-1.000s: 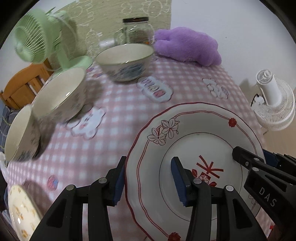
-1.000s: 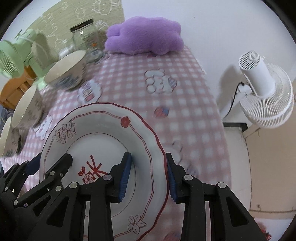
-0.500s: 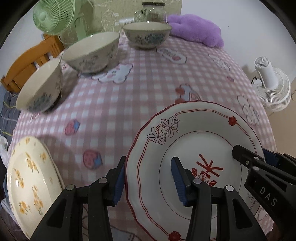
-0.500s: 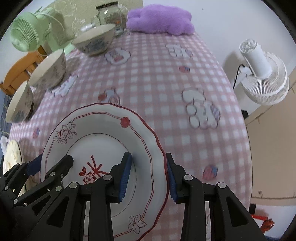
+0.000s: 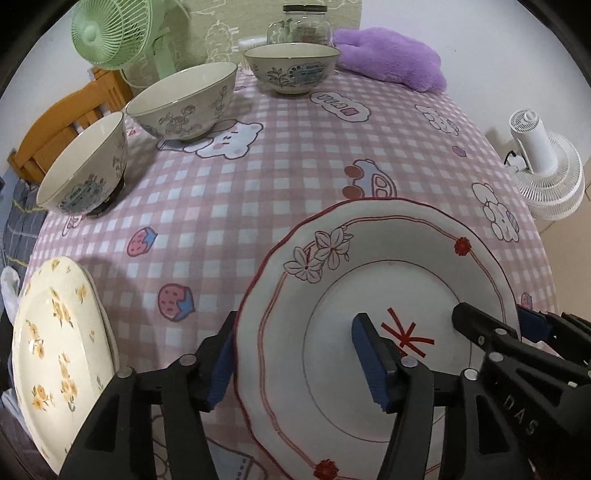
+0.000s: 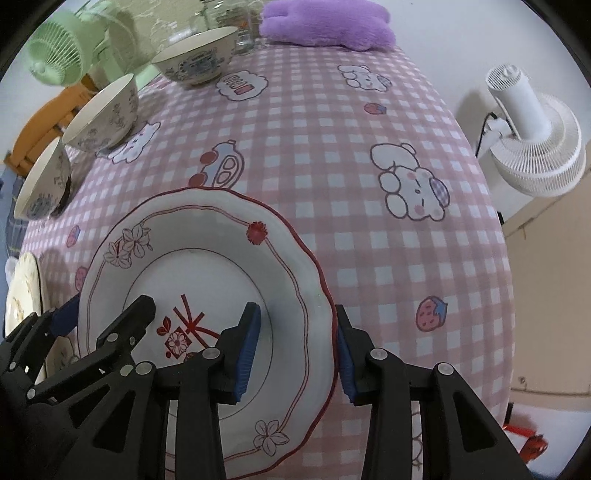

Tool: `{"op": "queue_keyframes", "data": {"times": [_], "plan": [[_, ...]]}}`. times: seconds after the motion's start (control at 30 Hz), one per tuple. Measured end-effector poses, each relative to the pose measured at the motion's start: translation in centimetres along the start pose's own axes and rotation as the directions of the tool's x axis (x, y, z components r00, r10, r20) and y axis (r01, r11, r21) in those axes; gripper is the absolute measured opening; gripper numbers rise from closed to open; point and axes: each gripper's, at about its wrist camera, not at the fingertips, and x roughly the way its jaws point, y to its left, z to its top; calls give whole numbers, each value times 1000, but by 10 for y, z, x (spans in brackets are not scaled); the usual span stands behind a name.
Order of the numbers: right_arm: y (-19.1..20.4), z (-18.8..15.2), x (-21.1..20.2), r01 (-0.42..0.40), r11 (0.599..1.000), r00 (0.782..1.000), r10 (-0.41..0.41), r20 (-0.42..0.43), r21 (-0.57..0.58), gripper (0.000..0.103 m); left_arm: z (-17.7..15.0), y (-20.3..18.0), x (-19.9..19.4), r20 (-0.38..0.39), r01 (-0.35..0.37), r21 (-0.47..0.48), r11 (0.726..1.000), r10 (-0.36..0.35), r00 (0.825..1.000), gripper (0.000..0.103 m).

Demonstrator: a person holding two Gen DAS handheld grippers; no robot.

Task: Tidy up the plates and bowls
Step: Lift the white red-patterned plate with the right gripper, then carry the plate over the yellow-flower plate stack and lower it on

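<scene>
Straddling the red-rimmed plate [image 5: 391,295] from either side, your two grippers have it between them above the pink checked tablecloth [image 5: 280,184]. Your left gripper [image 5: 295,363] takes the plate's left edge: its jaws are opening, one blue pad sits just outside the rim and the other stands over the plate's well, with a gap visible between that inner pad and the rim, so it no longer pinches the plate. Your right gripper [image 6: 295,350] takes the right edge: its jaws are opening too, the rim lies between them, and the inner pad [image 6: 248,347] stands clear of the rim while the outer one sits close beside it; you cannot tell from these views whether that outer pad presses on the china.

Taking the plate as the landmark: a cream plate with yellow flowers [image 5: 55,350] lies to its left at the cloth's edge. Three bowls [image 5: 183,101] stand in a curved row beyond it, up and to the left. Farther back are a green fan [image 5: 110,33], a glass jar [image 5: 303,22] and a purple plush cushion [image 5: 391,59]. A white fan [image 6: 535,133] stands off to the plate's right, beyond the table.
</scene>
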Motion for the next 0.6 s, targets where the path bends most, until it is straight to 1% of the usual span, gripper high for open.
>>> {"op": "queue_keyframes", "data": {"times": [0.2,0.37,0.43,0.6], "plan": [[1,2,1,-3,999,1000,2,-9,-43,44,-1,-1,-4,-7,-22,-26,999,22,1000,60],[4,1,-10,-7,998,1000,8,10,-63,44,-5,6,-21,23,-22,-42,999,23,999,60],[9,0,-18,-4,998,1000,5,20,-68,44,-6,13,-30,29,-9,-52,999,10,1000,60],[27,-6,-42,17,998,998,-13,57,-59,44,-9,33,-51,72,33,-35,999,-30,997,60]]}}
